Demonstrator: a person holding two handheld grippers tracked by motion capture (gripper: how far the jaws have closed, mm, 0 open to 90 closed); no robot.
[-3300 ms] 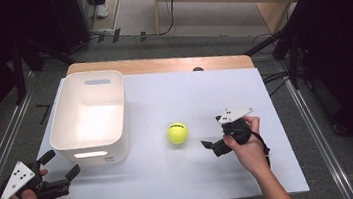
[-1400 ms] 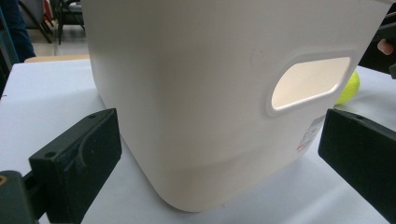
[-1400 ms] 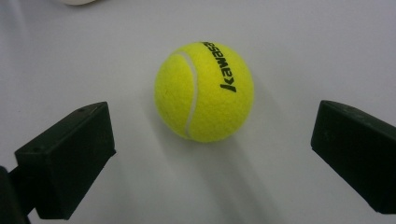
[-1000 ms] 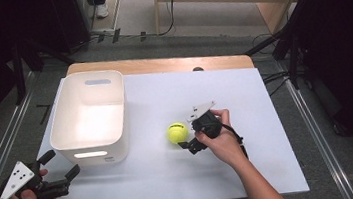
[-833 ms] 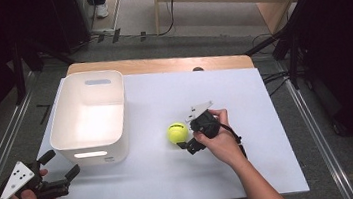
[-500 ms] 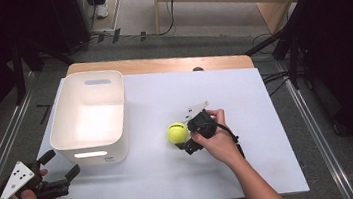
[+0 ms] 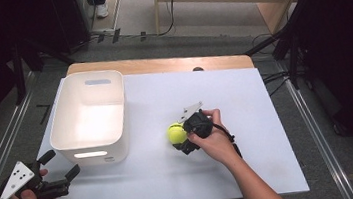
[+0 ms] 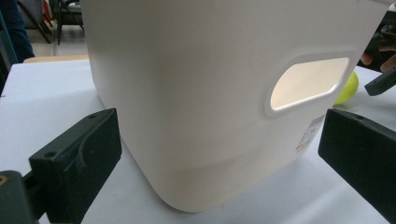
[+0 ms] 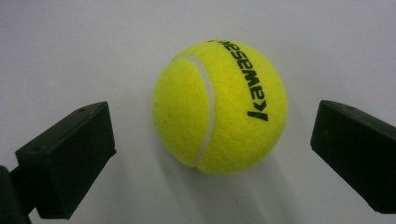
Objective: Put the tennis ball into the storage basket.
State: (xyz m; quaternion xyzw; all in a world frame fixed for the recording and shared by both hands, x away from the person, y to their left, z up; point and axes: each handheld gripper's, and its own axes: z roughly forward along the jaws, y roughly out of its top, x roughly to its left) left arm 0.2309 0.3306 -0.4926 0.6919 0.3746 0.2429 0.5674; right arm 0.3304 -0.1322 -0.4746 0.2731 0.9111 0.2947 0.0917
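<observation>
The left gripper (image 7: 53,181) is hovering off the worktop's near-left corner, jaws spread and gripping nothing, its own view looking at the near wall of the white plastic bin (image 8: 201,93) with the cut-out handle. That bin (image 7: 91,139) is sitting on the left part of the white worktop (image 7: 253,171), its left wall running close along the left edge and its far end near the far edge. Right of the bin, near the middle of the worktop, the yellow tennis ball (image 7: 177,133) is resting on the surface, apart from the bin wall. The right gripper (image 7: 183,140) is approaching the ball from its right; in the right gripper view the ball (image 9: 219,106) is lying between the two spread jaws with a gap showing on each side, so the claw is released and touching nothing. Judged step: positioning for the grasp, not yet closing. The next move is calling for the jaws to advance a little until the ball's widest part is centred, then close squarely, since a round ball may roll off if one jaw arrives first. Open worktop is lying to the right and near sides of the ball; the route leftward to the bin is unobstructed, though the rim will require a lift.
</observation>
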